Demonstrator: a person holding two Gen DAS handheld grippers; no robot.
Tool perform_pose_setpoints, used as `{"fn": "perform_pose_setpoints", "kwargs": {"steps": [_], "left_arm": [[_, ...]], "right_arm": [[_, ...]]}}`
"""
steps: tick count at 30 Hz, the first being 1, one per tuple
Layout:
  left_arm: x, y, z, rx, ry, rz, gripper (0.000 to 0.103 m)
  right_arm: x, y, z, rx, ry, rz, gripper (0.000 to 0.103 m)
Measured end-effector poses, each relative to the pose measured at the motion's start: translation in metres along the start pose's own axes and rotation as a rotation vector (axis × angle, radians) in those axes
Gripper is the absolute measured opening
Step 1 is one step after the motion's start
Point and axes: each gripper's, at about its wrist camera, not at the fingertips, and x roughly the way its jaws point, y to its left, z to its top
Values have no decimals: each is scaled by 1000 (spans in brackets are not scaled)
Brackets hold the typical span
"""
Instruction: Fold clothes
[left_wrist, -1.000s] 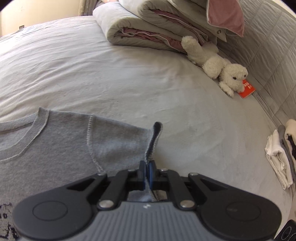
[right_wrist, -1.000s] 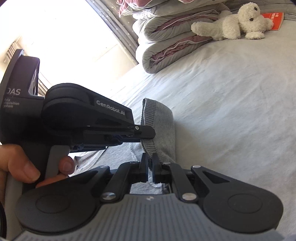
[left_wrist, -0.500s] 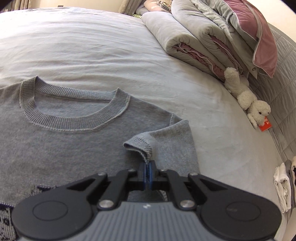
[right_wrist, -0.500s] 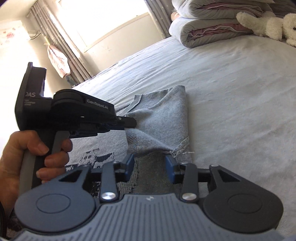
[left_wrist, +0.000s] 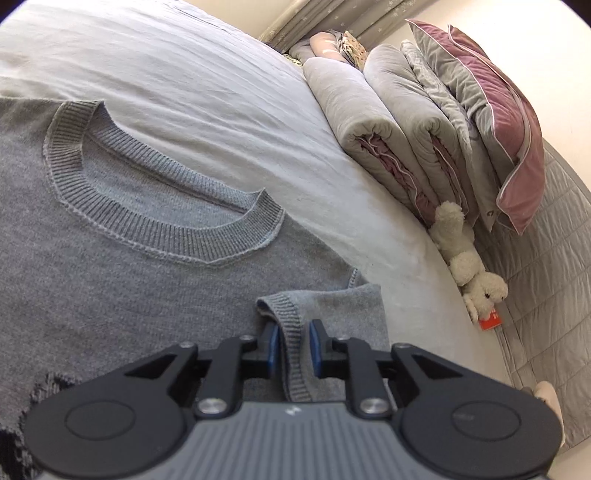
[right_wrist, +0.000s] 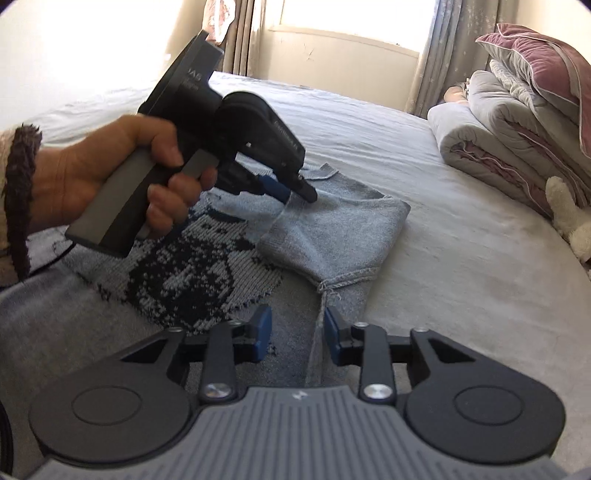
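Observation:
A grey knit sweater (left_wrist: 129, 277) with a ribbed collar lies flat on the bed, its dark pattern (right_wrist: 184, 266) facing up. Its sleeve (right_wrist: 332, 229) is folded inward over the body. My left gripper (left_wrist: 293, 339) sits low over the sleeve's ribbed cuff (left_wrist: 291, 354); its jaws are opening and the cuff lies loose between them. In the right wrist view a hand holds that left gripper (right_wrist: 295, 190), tips down on the cuff. My right gripper (right_wrist: 297, 334) hovers over the sweater's side edge. Its jaws are closing and grip nothing, with the flat fabric below them.
Folded duvets (left_wrist: 388, 122) and a pink pillow (left_wrist: 506, 122) are stacked at the head of the bed. A white plush toy (left_wrist: 465, 258) and a red card (left_wrist: 489, 323) lie by the quilted headboard (left_wrist: 546, 295). Bare grey sheet (left_wrist: 184, 74) spreads beyond the sweater.
The left gripper carried the sleeve across onto the sweater's body and lowered it, then its jaws parted. The right gripper let go of the sleeve and drew back towards the sweater's side.

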Motion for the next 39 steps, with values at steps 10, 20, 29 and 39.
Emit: {"fn": "perform_pose_setpoints", "kwargs": {"steps": [10,20,29,39], "left_arm": [[-3,-18,1,120,-107,66,2],[-19,-19,20,198,-159,150,2],[-16,10,15,143,-158,213,3],[-29,16,6,66,-80,150,28]], "right_arm": [[6,-1,-6,-31,29,-54,3],[-4,-12,9,188,-78,113,3],[13,0,5,223,-57,168,3],[8,2,4,219,-35,189,15]]}}
